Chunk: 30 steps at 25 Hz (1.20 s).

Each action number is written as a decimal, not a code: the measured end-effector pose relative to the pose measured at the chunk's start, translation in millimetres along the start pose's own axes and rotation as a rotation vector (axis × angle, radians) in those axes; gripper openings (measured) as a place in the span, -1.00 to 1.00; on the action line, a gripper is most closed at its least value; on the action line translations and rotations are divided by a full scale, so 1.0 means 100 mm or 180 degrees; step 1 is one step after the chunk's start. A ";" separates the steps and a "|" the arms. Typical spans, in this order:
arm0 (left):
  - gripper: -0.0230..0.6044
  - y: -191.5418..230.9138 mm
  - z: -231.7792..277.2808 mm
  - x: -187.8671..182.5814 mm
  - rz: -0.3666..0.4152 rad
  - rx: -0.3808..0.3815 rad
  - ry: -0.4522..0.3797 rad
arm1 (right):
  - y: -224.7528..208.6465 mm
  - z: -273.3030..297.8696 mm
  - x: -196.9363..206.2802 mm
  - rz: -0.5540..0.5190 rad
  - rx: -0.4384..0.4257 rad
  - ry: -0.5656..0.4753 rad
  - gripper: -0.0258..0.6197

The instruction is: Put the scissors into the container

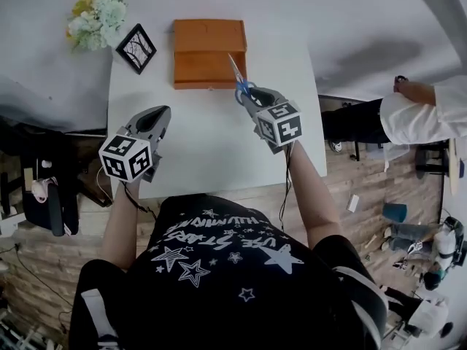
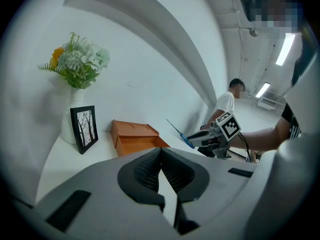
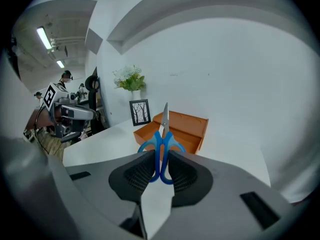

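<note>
In the head view, blue-handled scissors hang above the white table, blades pointing toward the orange container just beyond them. My right gripper is shut on the handles. Its own view shows the scissors upright between the pads, tip over the open orange container. My left gripper hovers over the table's left half, shut with nothing in it. From there I see the container, the scissors and the right gripper.
A black picture frame and a vase of flowers stand at the table's far left corner, left of the container. A person in a white shirt is off the table's right side. A wall runs behind the table.
</note>
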<state>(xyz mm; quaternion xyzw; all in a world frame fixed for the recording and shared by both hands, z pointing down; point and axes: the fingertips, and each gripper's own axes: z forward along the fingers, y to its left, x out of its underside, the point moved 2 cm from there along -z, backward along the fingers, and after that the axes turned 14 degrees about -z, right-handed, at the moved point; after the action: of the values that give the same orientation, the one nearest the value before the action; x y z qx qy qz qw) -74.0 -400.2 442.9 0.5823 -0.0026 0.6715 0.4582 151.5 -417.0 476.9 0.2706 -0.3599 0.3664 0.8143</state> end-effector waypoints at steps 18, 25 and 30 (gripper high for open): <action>-0.87 0.63 0.52 -0.28 -0.0145 -0.0047 0.0066 | -0.47 1.15 -0.19 -0.1997 -0.0607 0.0740 -0.60; -0.87 0.88 0.59 -0.32 -0.0266 -0.0118 0.0059 | -0.44 1.60 -0.17 -0.2457 -0.0904 0.0892 -0.60; -0.87 1.00 0.65 -0.27 -0.0355 -0.0152 0.0106 | -0.40 1.83 -0.06 -0.2816 -0.1086 0.1108 -0.60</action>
<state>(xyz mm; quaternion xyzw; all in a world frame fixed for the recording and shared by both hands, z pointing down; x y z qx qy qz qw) -87.8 -509.4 495.8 0.5592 0.0215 0.6543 0.5087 109.3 -572.1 573.9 0.1952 -0.1244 -0.0381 0.9721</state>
